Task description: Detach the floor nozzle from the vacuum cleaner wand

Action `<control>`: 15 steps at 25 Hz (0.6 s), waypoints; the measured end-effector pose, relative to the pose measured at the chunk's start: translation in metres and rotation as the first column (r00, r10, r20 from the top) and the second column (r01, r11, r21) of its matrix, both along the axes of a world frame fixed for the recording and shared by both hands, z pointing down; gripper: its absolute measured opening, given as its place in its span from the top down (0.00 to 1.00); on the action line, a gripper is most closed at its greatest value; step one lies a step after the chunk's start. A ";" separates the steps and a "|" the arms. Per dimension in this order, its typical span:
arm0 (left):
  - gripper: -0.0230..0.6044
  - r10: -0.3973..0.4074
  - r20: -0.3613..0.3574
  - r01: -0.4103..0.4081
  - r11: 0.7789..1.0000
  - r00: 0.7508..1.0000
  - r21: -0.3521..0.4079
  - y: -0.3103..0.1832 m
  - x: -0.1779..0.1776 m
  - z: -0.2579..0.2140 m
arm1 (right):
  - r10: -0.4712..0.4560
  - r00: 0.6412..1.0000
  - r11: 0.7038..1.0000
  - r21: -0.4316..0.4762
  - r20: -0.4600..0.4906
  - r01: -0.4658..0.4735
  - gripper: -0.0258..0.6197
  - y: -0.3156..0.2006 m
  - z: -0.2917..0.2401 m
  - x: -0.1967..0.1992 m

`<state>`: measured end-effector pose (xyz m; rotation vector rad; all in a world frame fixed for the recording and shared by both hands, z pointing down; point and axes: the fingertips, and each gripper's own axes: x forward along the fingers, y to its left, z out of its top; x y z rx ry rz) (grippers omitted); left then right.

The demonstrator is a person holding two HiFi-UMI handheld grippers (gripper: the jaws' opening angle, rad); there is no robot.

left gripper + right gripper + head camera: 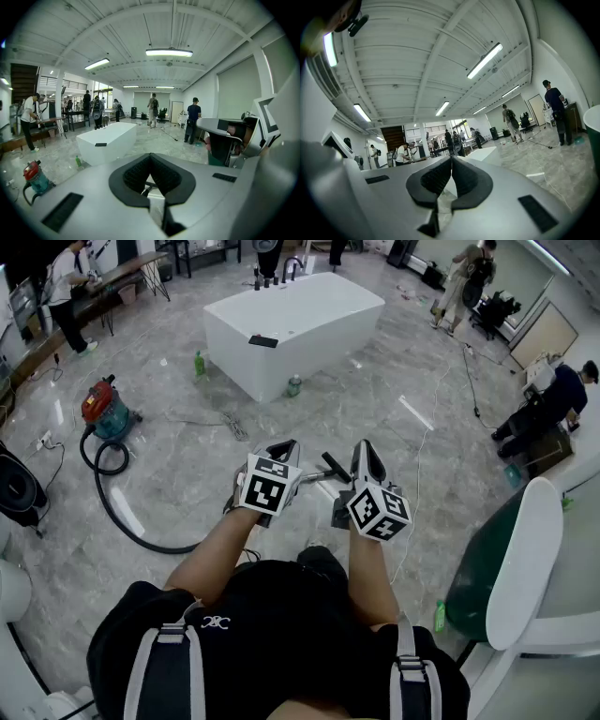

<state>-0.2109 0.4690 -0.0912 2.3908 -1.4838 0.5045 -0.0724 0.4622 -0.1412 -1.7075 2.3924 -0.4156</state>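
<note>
**Both grippers shut and empty over the wand**

At far left the vacuum cleaner (105, 411) is seen, its hose (127, 521) curving toward the person. The left gripper (284, 450) is held with jaws pressed together on nothing, and the right gripper (367, 452) likewise. Between them a short stretch of wand (317, 478) is exposed (its dark end piece (335, 467) may be the floor nozzle, which cannot be settled). If the grippers are lowered without opening, the wand could be knocked aside, and a one-sided pull could drag the hose. The joint itself is hidden beneath the grippers.
</note>
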 end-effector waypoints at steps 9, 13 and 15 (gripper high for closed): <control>0.95 -0.031 -0.004 0.031 0.999 1.000 -0.025 -0.035 -0.021 0.017 | -0.008 0.999 1.000 0.003 -0.035 0.008 0.93 -0.052 0.007 -0.011; 0.95 -0.053 0.009 0.054 0.998 0.999 -0.028 -0.066 -0.024 0.024 | -0.036 0.999 0.999 0.006 -0.025 0.036 0.93 -0.088 0.013 -0.014; 0.95 -0.072 0.010 0.072 0.997 0.997 -0.017 -0.089 -0.024 0.022 | -0.053 0.998 0.999 0.004 -0.023 0.053 0.93 -0.110 0.016 -0.012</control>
